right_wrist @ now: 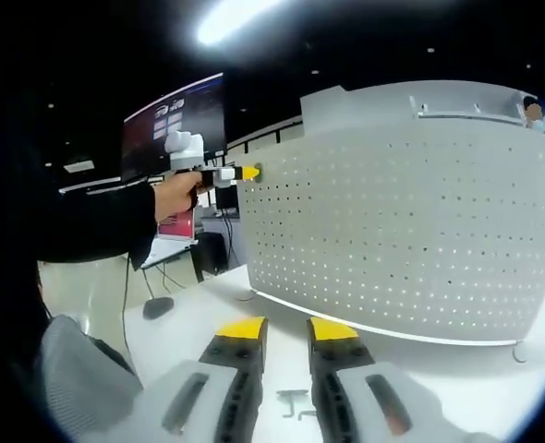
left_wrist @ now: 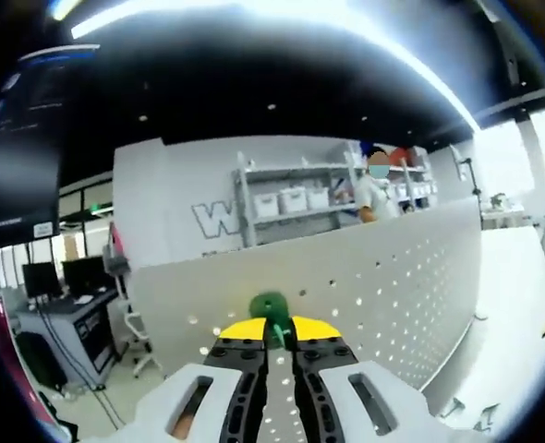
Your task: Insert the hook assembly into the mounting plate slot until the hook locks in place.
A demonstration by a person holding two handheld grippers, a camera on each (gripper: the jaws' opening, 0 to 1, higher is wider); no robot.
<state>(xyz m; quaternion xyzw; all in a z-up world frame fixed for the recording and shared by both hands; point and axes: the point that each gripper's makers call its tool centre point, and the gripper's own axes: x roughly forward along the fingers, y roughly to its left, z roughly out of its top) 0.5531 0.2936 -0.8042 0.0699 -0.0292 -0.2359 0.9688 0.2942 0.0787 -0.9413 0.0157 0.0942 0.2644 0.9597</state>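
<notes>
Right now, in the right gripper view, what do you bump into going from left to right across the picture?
A person's dark sleeve → their hand → the left claw held up at the board's edge → the white pegboard full of holes.

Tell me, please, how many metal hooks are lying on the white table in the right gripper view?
2 seem visible: a larger hook on the table between the right gripper's open jaws, and a smaller one just beside it, nearer the camera. The gripper body may hide others.
</notes>
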